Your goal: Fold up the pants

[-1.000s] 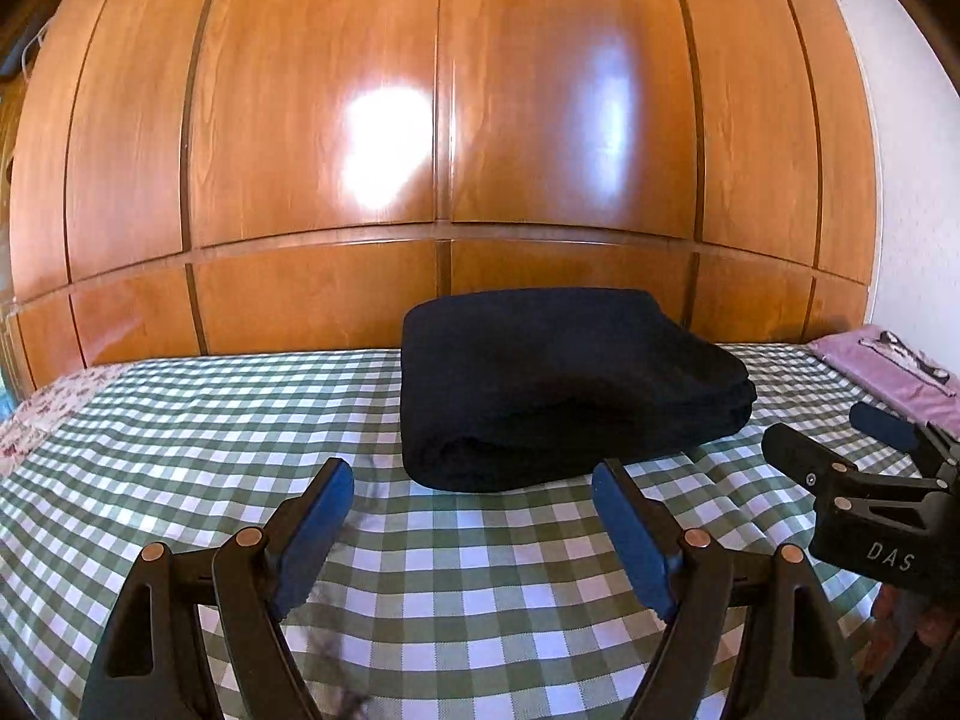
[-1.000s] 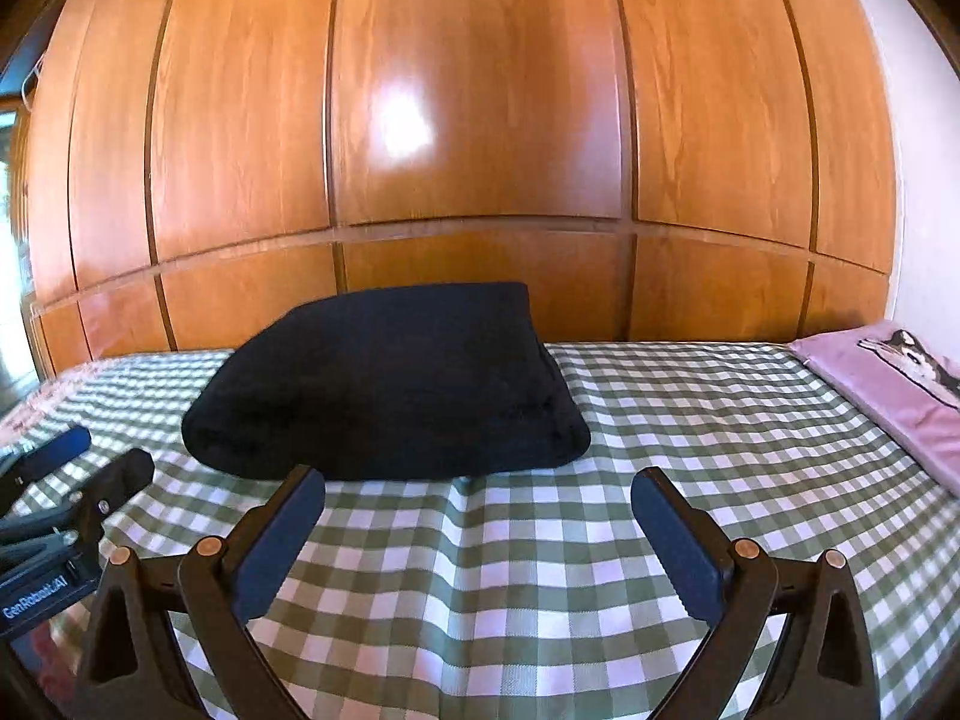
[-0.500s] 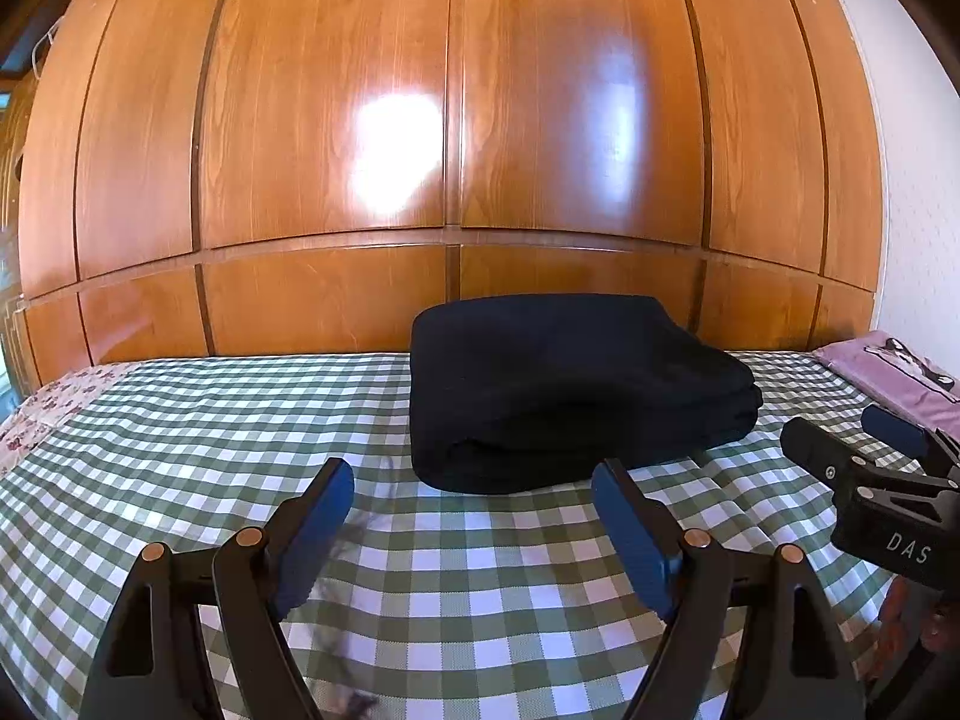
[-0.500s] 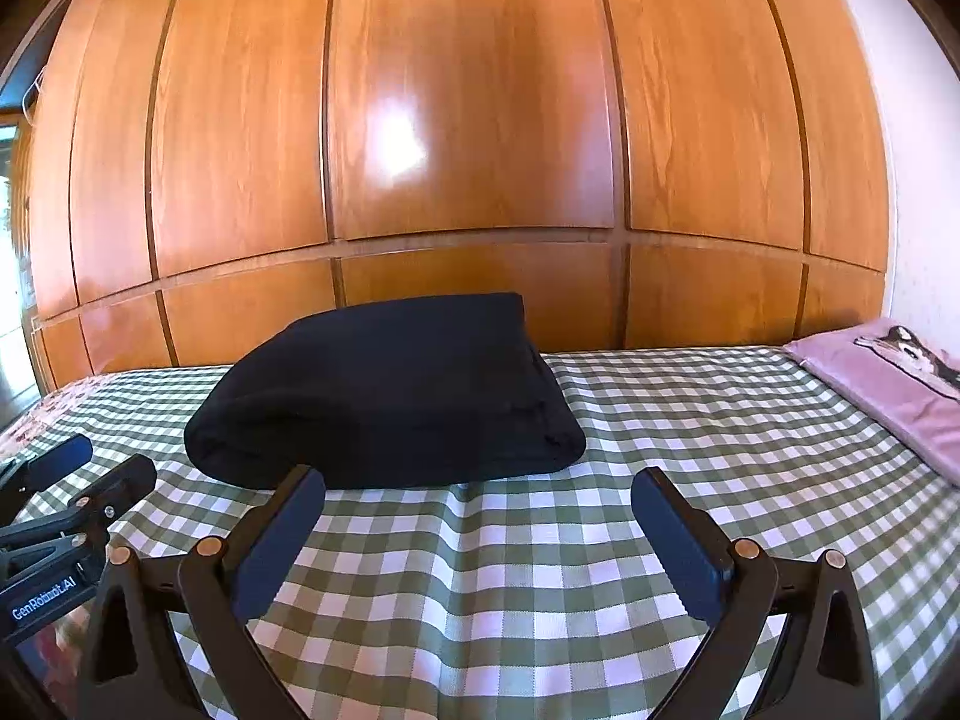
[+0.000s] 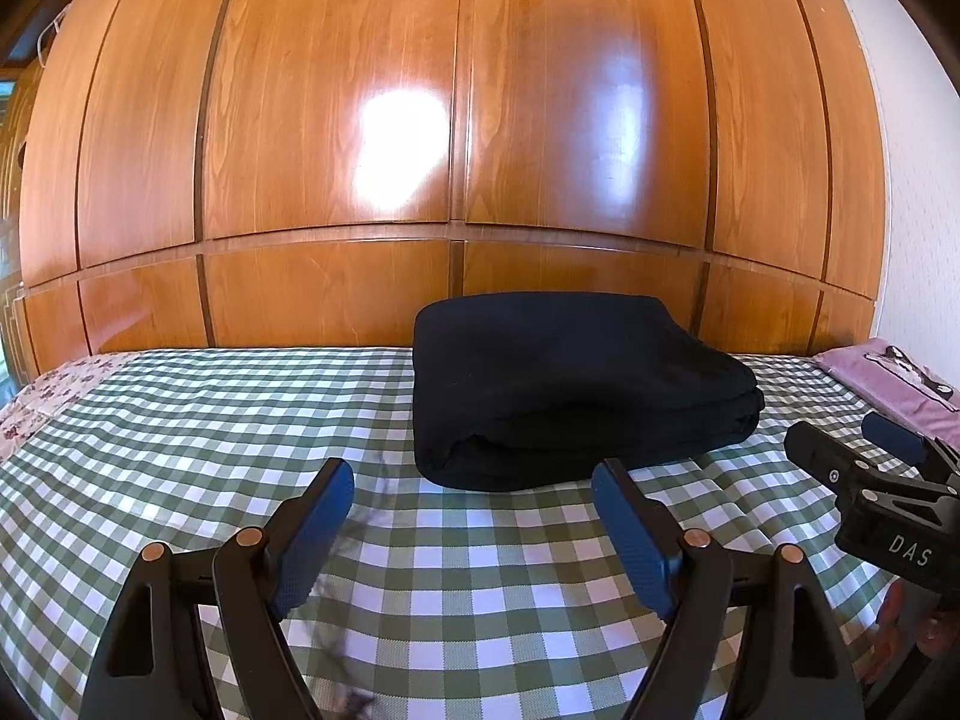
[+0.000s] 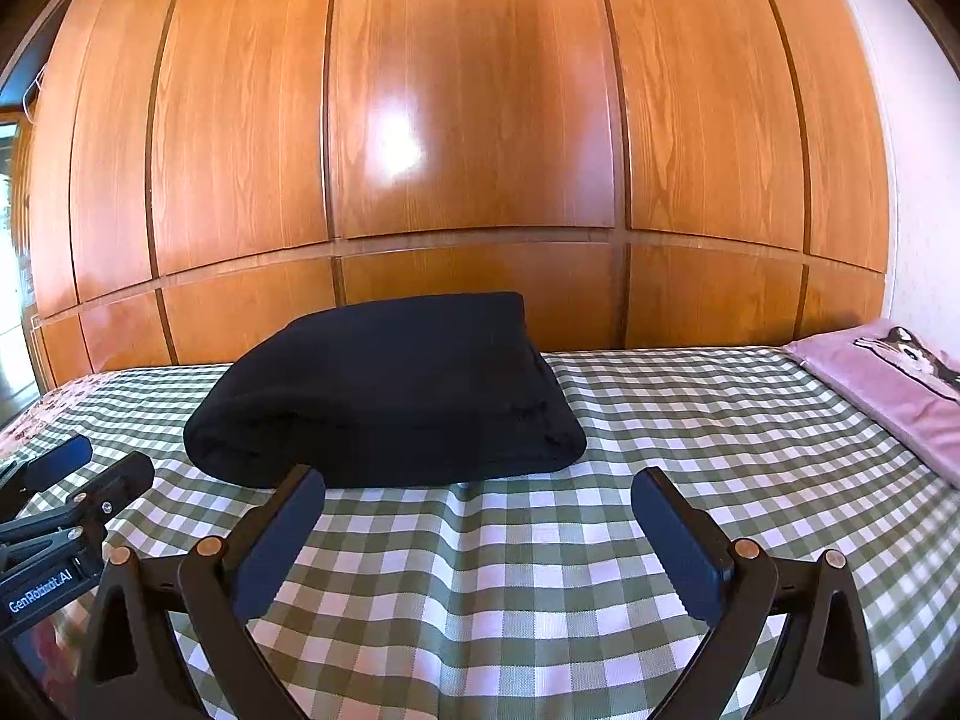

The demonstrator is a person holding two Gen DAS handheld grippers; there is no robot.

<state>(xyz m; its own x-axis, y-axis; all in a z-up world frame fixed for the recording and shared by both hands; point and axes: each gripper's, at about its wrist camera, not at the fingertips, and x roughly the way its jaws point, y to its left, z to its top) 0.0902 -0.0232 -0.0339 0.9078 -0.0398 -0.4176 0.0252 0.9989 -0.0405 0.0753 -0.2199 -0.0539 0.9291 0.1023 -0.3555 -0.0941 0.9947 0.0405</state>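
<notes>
The black pants [image 5: 570, 390] lie folded into a thick rectangular bundle on the green checked bedspread [image 5: 210, 420], near the wooden wall. They also show in the right wrist view [image 6: 390, 396]. My left gripper [image 5: 474, 492] is open and empty, a short way in front of the bundle's left front corner. My right gripper [image 6: 480, 498] is open and empty, just in front of the bundle's right front edge. Each gripper shows at the other view's edge: the right gripper [image 5: 864, 450] and the left gripper [image 6: 84, 468].
A glossy wooden panelled wall [image 5: 456, 150] rises right behind the bed. A purple pillow [image 6: 888, 384] with a dog print lies at the right end. A floral sheet [image 5: 42, 396] shows at the left edge. A white wall [image 5: 924, 180] stands on the right.
Both grippers have drawn back and lowered slightly from the folded pants, staying open. The pants have not moved.
</notes>
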